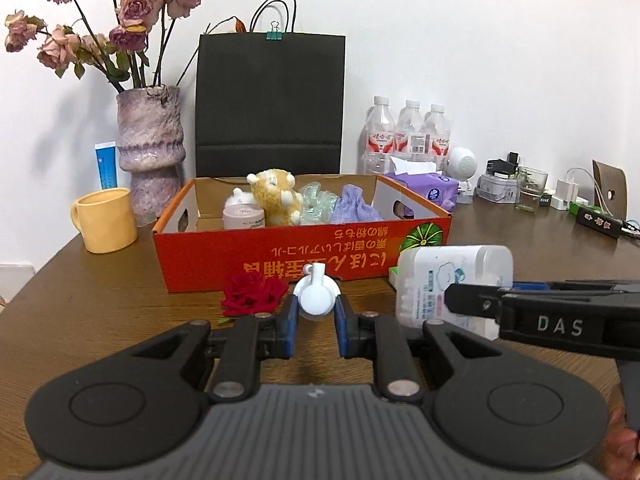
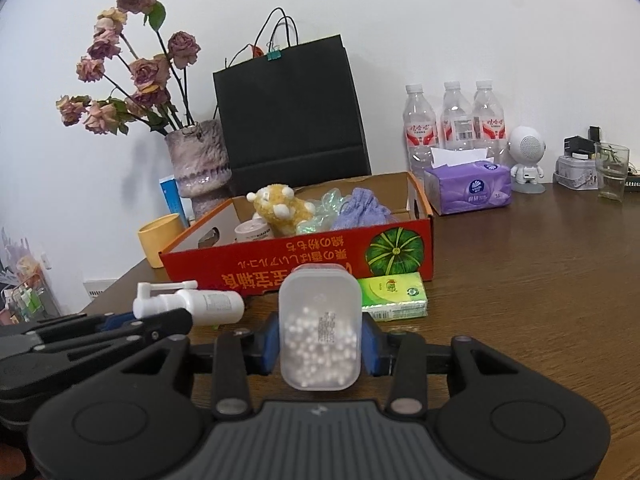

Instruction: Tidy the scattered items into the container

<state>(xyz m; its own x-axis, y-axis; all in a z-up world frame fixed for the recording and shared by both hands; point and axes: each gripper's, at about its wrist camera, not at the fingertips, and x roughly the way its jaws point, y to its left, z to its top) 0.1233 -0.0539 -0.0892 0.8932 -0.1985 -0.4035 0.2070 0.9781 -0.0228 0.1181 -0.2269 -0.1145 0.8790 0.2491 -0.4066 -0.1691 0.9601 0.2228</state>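
Between each claw's pads — left claw (image 1: 316, 312) grips spray bottle (image 1: 316, 295), right claw (image 2: 320, 346) cotton-swab box (image 2: 319, 330).

Between the left gripper's (image 1: 317, 312) fingers sits the small white plastic spray bottle (image 1: 316, 294), nozzle forward. Just left of those fingers lies the red fabric rose (image 1: 251, 294) on the brown wooden table (image 1: 100, 312). Ahead of both fingertips stands the shallow red cardboard box (image 1: 280, 256), holding the yellow plush toy (image 1: 278, 196). Between the right gripper's (image 2: 320, 344) fingers sits the translucent plastic cotton-swab box (image 2: 319, 328); the flat green tissue packet (image 2: 394, 295) lies just right of it, before the box
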